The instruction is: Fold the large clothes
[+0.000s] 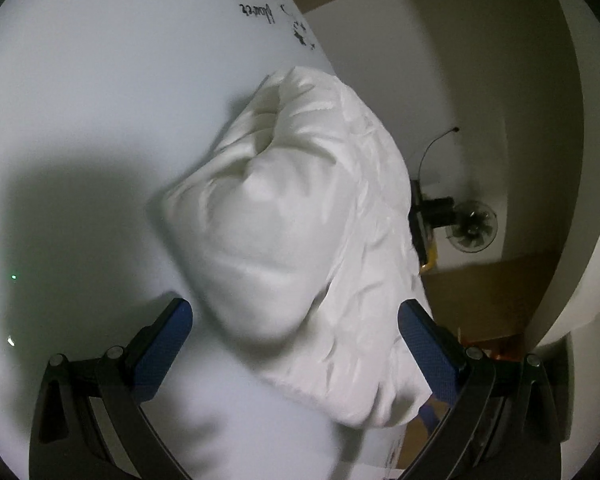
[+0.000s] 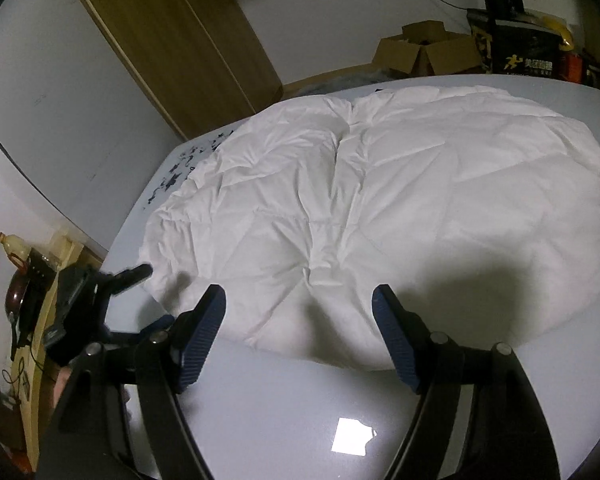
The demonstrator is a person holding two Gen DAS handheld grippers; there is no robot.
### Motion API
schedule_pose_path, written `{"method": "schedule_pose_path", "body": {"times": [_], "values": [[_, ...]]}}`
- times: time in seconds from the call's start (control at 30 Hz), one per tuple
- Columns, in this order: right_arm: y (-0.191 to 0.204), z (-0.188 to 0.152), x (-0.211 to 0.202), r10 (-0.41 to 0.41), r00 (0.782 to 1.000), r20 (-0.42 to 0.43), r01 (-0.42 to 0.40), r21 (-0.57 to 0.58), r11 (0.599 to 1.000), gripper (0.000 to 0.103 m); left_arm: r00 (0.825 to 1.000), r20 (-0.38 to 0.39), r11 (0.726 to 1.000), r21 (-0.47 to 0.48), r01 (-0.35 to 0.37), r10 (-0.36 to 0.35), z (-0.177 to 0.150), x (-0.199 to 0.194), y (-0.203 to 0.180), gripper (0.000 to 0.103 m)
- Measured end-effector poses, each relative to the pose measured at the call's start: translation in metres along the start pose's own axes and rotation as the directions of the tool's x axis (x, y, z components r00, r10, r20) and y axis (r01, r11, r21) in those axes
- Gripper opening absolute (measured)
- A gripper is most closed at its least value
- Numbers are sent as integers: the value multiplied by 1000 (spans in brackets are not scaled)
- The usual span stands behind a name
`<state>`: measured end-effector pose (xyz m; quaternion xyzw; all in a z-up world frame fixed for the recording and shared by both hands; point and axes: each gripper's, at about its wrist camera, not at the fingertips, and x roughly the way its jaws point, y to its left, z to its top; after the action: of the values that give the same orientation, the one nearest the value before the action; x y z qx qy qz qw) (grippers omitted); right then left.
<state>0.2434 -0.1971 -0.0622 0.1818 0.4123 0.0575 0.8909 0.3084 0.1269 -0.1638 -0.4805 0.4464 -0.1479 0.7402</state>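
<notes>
A large white padded garment lies spread and creased over the glossy white table. In the left wrist view the same garment bulges up close, blurred, right in front of the camera. My left gripper is open, its blue-padded fingers on either side of the garment's near edge, not gripping it. It also shows in the right wrist view, at the garment's left edge. My right gripper is open and empty, just above the garment's near edge.
The table has a black floral print at its far left edge. A wooden wardrobe stands behind, with cardboard boxes, a black box and a fan. A side shelf with a bottle is on the left.
</notes>
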Motion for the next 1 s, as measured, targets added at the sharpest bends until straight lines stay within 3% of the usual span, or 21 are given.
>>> {"method": "schedule_pose_path", "body": {"times": [0.2, 0.4, 0.47, 0.53, 0.6, 0.67, 0.73, 0.77, 0.87, 1.0], "values": [[-8, 5, 7, 4, 1000, -15, -4, 16, 1000, 76, 1000, 18, 998, -60, -2, 3, 30, 23, -5, 103], [-21, 16, 30, -82, 995, -52, 84, 34, 996, 76, 1000, 3, 991, -136, 3, -2, 37, 29, 0, 102], [-19, 26, 37, -76, 996, -36, 77, 32, 996, 68, 1000, 8, 989, -146, 5, -4, 39, 32, 1, 102], [-10, 40, 44, -91, 996, -11, 91, 7, 996, 36, 1000, 22, 987, -158, 2, 2, 36, 35, -1, 99], [-3, 56, 60, -100, 995, -19, 100, 7, 995, 19, 999, 27, 987, -160, -18, 23, 37, 36, 0, 88], [-2, 67, 82, -97, 994, -41, 98, 28, 995, 17, 999, 28, 986, -160, -39, 44, 35, 38, 1, 59], [-6, 64, 114, -88, 987, -137, 95, 45, 994, 16, 999, 27, 984, -174, -38, 44, 36, 35, 8, 46], [-8, 58, 130, -93, 981, -172, 101, 40, 994, 16, 999, 26, 985, -172, -29, 34, 37, 35, 10, 43], [-6, 52, 131, -110, 984, -140, 112, 5, 994, 13, 998, 45, 991, -127, -37, 43, 37, 32, 2, 35], [-7, 45, 102, -50, 994, -99, 56, 57, 997, 14, 986, 135, 994, 39, -105, 99, 28, 20, -33, 28]]}}
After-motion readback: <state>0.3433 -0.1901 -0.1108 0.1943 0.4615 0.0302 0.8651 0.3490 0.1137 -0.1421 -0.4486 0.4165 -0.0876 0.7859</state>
